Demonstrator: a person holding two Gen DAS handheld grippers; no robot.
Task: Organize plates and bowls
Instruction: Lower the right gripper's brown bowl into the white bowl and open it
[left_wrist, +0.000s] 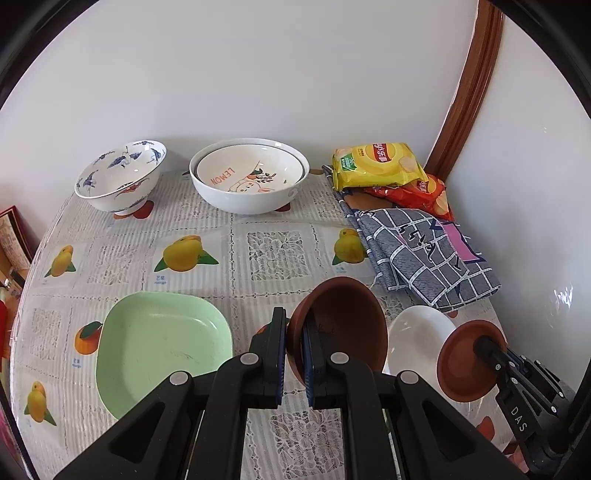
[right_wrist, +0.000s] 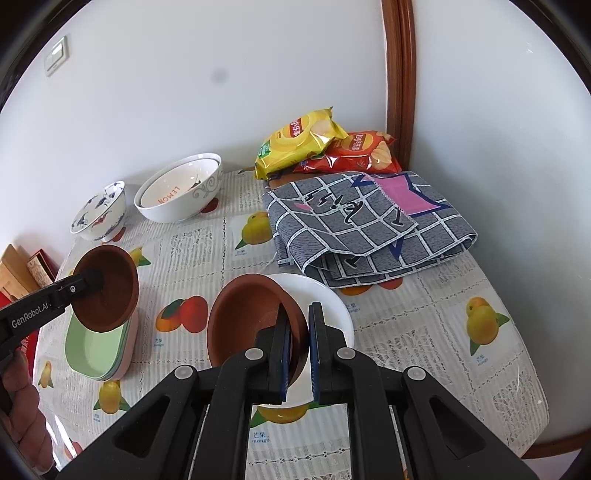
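Observation:
In the left wrist view my left gripper is shut on the rim of a brown bowl, which hangs tilted above the table beside a green square plate. The right wrist view shows that same left gripper holding its brown bowl over the stack of green plates. My right gripper is shut on the rim of a second brown bowl, tilted just over a white plate. From the left, the right gripper and its brown bowl sit by the white plate.
At the back stand a blue-patterned bowl and a LEMON bowl nested in a large white bowl. Two chip bags and a folded checked cloth lie at the back right by the wall corner. The fruit-print tablecloth covers the table.

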